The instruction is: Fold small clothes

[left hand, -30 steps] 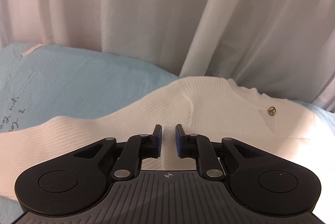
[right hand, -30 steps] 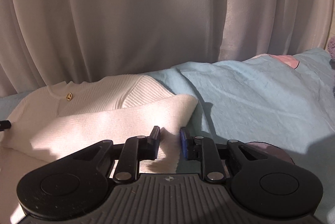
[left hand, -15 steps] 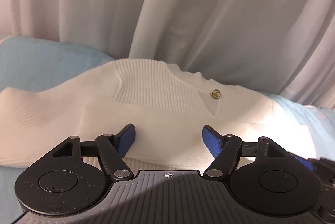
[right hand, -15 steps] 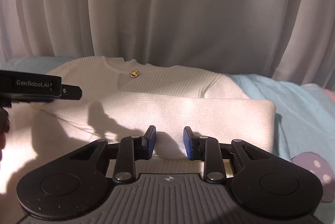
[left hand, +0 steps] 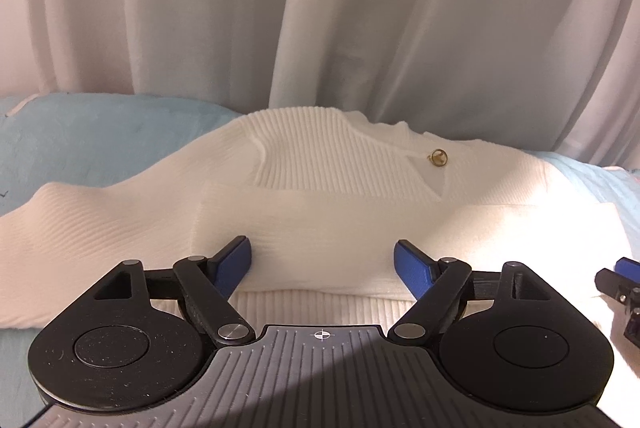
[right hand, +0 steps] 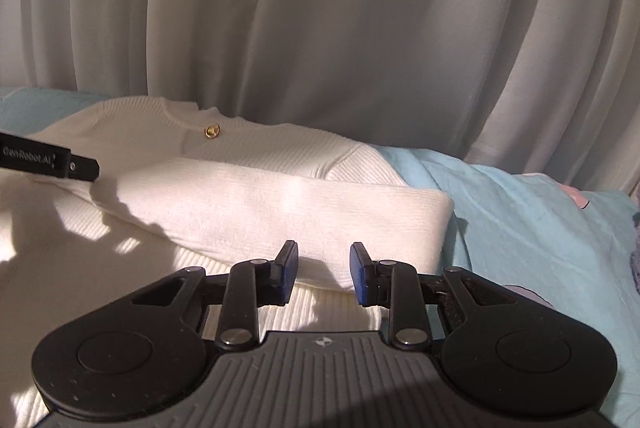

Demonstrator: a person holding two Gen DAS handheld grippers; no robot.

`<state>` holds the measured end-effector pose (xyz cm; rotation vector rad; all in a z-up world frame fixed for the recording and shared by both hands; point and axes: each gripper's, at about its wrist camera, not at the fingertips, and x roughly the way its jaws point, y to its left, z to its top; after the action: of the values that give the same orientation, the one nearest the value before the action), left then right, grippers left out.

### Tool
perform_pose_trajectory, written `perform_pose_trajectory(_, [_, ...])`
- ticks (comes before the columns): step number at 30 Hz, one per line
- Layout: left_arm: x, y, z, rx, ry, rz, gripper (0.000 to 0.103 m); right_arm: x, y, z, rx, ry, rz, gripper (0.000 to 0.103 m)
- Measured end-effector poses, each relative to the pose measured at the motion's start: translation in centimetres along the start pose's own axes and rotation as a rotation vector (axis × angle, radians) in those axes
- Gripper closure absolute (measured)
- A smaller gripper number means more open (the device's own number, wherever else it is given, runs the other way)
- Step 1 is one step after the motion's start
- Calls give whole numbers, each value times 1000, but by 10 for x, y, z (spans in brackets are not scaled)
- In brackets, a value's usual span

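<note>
A white ribbed knit sweater, soft and finely corded, lay on a light blue sheet with a sleeve folded flat across its body and a small gold button below the neckline. Pale pleated curtains hung behind. The left tool was opening wide, blue pads clear of the fabric. The right tool stood partly open, gripping nothing. "GenRobot.AI" was printed on the left tool's finger.

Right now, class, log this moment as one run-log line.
left tongs: opening, nothing gripped | right tongs: part-open over folded sleeve | white sweater: on blue bedding
</note>
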<state>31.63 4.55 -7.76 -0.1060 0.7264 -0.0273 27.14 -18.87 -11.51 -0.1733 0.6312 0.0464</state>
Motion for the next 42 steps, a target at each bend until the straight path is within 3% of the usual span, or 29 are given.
perform_pose_trajectory(4, [-12,17,-1,-49,4,11,19,3,-4,-3,-7,6,-27,74])
perform_pose_trajectory(6, [-21,33,-3,-118,24,41,9,2,-8,1,13,32,-65,74])
perform_pose_trajectory(8, [-36,59,-8,-215,41,47,7,-6,-8,5,20,51,-169,74])
perform_pose_trajectory(9, [-45,74,-10,-269,47,31,7,-14,-13,6,55,42,-163,74])
perform_pose_trajectory(12, [-82,130,-23,-464,3,18,6,-47,-35,1,228,27,-8,74])
perform_pose_trajectory(17, [-135,229,-53,-775,-94,172,6,-80,-31,-18,329,48,133,74])
perform_pose_trajectory(20, [-147,277,-72,-977,-105,241,8,-85,-22,-22,355,67,169,74])
perform_pose_trajectory(23, [-153,311,-86,-1137,-196,209,16,-84,-12,-19,342,74,180,74])
perform_pose_trajectory(27, [-155,340,-92,-1293,-259,218,30,-87,-11,-15,366,57,222,74])
perform_pose_trajectory(31, [-147,359,-96,-1357,-255,207,71,-87,-13,-17,373,71,204,74])
perform_pose_trajectory(32, [-144,363,-96,-1371,-252,196,86,-86,-14,-19,378,74,198,74])
perform_pose_trajectory(33, [-143,366,-97,-1384,-251,189,92,-86,-15,-20,385,78,194,74])
perform_pose_trajectory(36, [-150,355,-88,-1282,-282,222,94,-87,-18,-22,410,86,200,74])
perform_pose_trajectory(39, [-155,319,-57,-1019,-299,251,95,-88,-18,-22,418,78,198,74])
perform_pose_trajectory(42, [-160,256,-21,-750,-317,184,95,-89,-21,-22,430,67,195,74])
